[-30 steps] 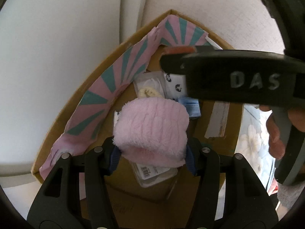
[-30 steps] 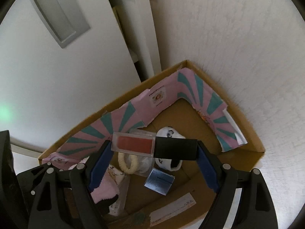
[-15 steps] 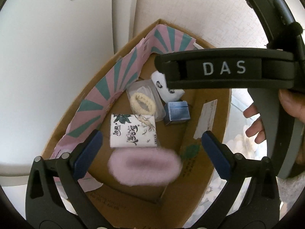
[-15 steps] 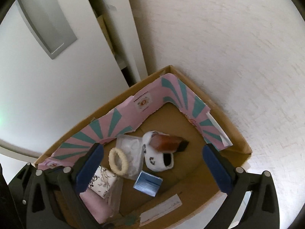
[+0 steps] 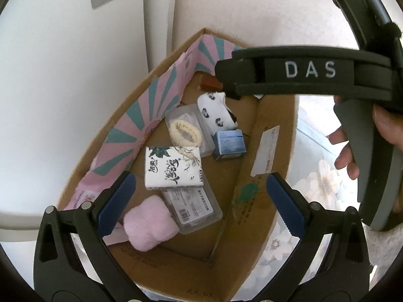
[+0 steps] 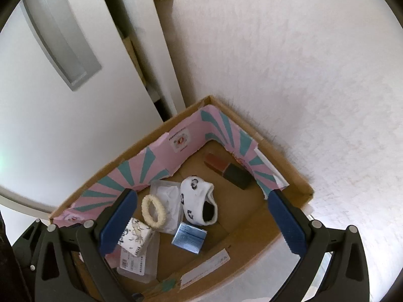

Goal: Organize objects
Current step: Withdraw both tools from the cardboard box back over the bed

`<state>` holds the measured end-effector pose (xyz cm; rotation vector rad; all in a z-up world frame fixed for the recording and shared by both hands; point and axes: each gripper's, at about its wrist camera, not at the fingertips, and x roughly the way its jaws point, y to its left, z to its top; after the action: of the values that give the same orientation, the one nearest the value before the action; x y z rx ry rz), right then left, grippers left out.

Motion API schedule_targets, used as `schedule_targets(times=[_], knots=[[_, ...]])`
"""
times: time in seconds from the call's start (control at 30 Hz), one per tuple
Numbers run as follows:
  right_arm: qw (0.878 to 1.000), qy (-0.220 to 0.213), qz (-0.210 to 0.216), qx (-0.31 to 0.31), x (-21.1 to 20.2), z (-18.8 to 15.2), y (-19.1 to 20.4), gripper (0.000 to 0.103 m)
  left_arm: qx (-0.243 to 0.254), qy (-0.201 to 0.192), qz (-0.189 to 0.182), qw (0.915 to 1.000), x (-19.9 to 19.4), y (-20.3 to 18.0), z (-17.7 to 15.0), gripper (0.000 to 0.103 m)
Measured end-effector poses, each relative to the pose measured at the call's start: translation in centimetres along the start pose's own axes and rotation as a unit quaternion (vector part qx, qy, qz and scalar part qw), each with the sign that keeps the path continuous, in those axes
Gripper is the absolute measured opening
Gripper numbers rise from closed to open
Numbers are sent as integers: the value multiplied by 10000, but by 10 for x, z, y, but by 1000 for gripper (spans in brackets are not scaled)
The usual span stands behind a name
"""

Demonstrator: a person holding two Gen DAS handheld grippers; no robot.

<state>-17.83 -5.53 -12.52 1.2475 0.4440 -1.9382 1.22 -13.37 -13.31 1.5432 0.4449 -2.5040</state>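
Observation:
A cardboard box with pink-and-teal inner walls sits in a corner. Inside lie a fluffy pink roll, a white tissue pack, a cream hair ring on a clear case, a panda-print sock, a blue box, another clear case and a red-and-black lipstick-like tube. My left gripper is open above the box. My right gripper is open above it; it shows in the left wrist view.
White cabinet doors stand left of the box and a textured white wall to its right. A floral cloth lies beside the box. A hand holds the right gripper's handle.
My left gripper opened and dropped the pink roll into the box. My right gripper opened and dropped the red-and-black tube into the far corner. Both grippers rose.

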Motion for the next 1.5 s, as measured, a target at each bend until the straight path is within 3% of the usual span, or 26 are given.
schedule_targets(times=[0.17,0.4,0.7,0.97,1.13,1.5], knots=[[9992,-305,-150,230,-34,-2,3,103,402,-224,-10,9989,-26,-9,5,103],[9935,-865,-566,475,-107,-8,-3,103,786,-559,-220,9951,-104,-17,9,103],[9666,-1584,-1439,1410,-211,-75,-18,103,1208,-1007,-592,9858,-160,-37,20,103],[9356,-1676,-2089,2299,-248,-142,-31,103,1568,-1356,-780,9752,-189,-59,24,103],[9214,-1685,-2259,2676,-249,-175,-35,103,1706,-1410,-870,9713,-189,-70,13,103],[9143,-1596,-2363,2875,-247,-190,-34,103,1827,-1320,-945,9697,-183,-76,1,103]])
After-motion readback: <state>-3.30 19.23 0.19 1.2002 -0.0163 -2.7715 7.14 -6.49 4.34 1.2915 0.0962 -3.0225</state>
